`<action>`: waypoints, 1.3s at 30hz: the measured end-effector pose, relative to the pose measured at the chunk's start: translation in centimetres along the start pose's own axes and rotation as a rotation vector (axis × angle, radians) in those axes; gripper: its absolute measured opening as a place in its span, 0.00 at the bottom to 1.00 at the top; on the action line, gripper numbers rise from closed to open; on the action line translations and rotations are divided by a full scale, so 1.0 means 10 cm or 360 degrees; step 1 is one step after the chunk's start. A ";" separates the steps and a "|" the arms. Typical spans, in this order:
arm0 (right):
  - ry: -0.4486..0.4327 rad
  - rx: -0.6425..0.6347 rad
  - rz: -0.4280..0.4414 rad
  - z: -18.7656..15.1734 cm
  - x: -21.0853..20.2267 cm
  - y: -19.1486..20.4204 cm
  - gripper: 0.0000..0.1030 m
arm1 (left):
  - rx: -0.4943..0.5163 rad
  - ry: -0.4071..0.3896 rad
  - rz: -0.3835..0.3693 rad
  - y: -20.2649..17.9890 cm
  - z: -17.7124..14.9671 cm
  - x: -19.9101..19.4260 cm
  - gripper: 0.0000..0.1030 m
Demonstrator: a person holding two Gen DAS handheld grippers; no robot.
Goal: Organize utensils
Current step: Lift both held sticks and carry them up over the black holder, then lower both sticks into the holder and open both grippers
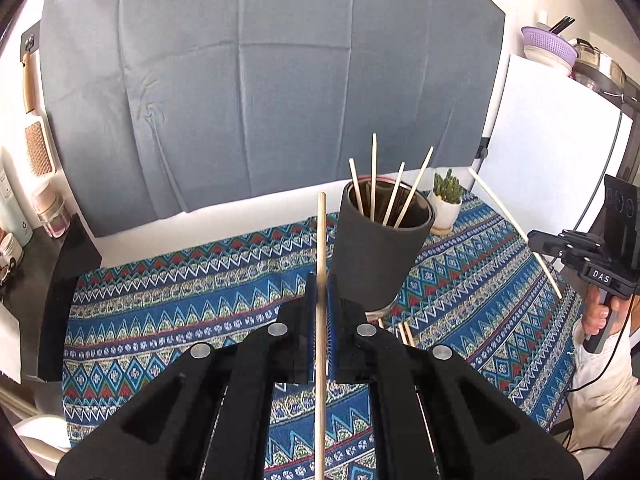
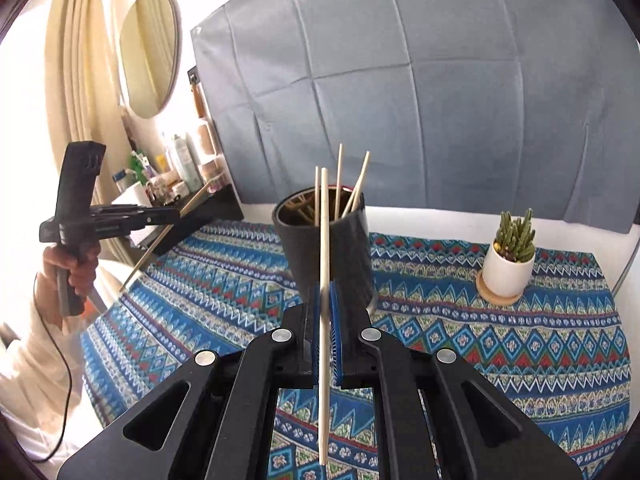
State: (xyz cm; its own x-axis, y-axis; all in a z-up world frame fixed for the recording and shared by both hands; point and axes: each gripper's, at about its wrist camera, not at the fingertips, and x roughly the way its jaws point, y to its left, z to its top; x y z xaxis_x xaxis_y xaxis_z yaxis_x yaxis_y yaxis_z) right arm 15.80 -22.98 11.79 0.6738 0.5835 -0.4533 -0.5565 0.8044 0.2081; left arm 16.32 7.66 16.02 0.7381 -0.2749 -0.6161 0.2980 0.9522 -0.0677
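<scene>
Each tool, left and right, is clamped on an upright chopstick near the black holder.

Spread over the table, a patterned blue tablecloth with zigzag bands. Near its far right corner, a small cactus in a white pot on a round wooden coaster. Behind the far edge, a creased grey-blue backdrop. Off the left edge, a hairbrush, bottles and jars, an oval mirror, cream curtains. Off the right, a lilac colander beside a steel pot.
</scene>
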 end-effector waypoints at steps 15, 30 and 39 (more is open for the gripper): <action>-0.0297 0.0106 0.0205 0.57 0.51 0.03 0.05 | 0.0049 -0.0251 -0.0034 -0.18 0.71 0.39 0.05; -0.0550 0.0248 0.0351 0.68 1.01 -0.17 0.05 | -0.0112 -0.0511 -0.0195 -0.19 0.99 0.88 0.05; -0.0634 0.0242 0.0298 0.65 1.29 -0.20 0.05 | -0.0195 -0.0613 -0.0261 -0.18 0.96 1.13 0.05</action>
State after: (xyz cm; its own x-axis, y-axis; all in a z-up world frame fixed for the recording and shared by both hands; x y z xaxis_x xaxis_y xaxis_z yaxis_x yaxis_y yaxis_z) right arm 28.78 -16.27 11.15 0.7195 0.6937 -0.0338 -0.6286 0.6712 0.3928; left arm 29.94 1.60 16.72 0.8660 -0.4313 -0.2530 0.3732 0.8943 -0.2470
